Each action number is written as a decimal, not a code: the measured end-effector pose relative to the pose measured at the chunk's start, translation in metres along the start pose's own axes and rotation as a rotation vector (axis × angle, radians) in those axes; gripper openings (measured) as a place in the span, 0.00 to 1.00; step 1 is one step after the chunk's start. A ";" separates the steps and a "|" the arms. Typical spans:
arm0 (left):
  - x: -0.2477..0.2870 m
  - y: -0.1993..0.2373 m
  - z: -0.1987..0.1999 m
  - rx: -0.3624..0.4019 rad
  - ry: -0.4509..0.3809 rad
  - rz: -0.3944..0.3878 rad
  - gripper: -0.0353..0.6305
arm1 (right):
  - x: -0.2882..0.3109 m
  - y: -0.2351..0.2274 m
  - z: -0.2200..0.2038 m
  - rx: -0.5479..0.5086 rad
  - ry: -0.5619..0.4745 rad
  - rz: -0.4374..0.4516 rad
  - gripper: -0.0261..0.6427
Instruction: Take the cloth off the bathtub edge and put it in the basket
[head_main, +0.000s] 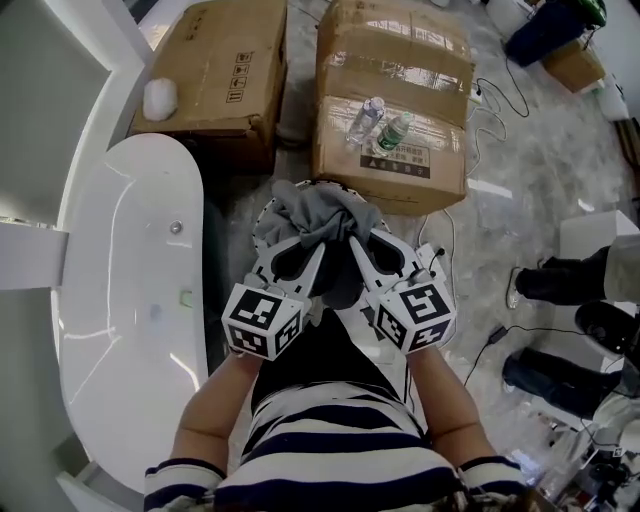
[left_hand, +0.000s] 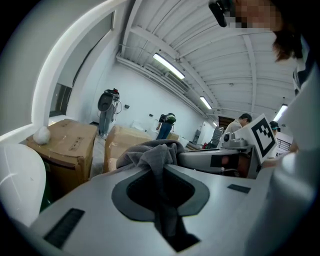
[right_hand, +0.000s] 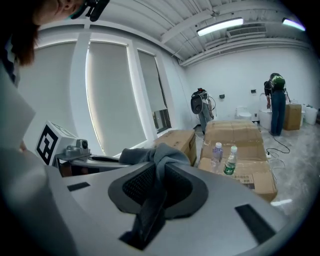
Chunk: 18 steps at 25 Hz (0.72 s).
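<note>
My left tool (head_main: 303, 255) and right tool (head_main: 362, 250) each clamp narrowly on the crumpled grey cloth (head_main: 316, 212). Its long axis runs side to side between them, over the round white basket (head_main: 260, 228) beside the white bathtub (head_main: 120, 300).

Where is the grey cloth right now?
Mid head view: the grey cloth is pinched by the left gripper and right gripper over the white basket, right of the bathtub, near a cardboard box.
</note>
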<state>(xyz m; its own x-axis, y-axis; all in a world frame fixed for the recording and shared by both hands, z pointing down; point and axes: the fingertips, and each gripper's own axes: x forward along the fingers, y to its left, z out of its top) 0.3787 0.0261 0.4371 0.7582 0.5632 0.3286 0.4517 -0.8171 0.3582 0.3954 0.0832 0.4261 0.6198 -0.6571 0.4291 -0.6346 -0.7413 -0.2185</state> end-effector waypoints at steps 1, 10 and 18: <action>0.006 0.006 -0.010 -0.001 0.019 -0.007 0.13 | 0.007 -0.005 -0.011 0.006 0.015 -0.010 0.15; 0.050 0.059 -0.098 -0.006 0.224 -0.037 0.13 | 0.062 -0.044 -0.104 0.043 0.188 -0.082 0.15; 0.075 0.096 -0.172 0.007 0.446 -0.011 0.13 | 0.096 -0.070 -0.169 0.087 0.337 -0.124 0.10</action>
<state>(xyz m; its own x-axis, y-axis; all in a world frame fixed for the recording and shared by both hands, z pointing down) 0.3979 0.0105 0.6466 0.4775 0.5683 0.6702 0.4630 -0.8109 0.3577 0.4210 0.0952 0.6306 0.4933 -0.4901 0.7186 -0.5136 -0.8309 -0.2142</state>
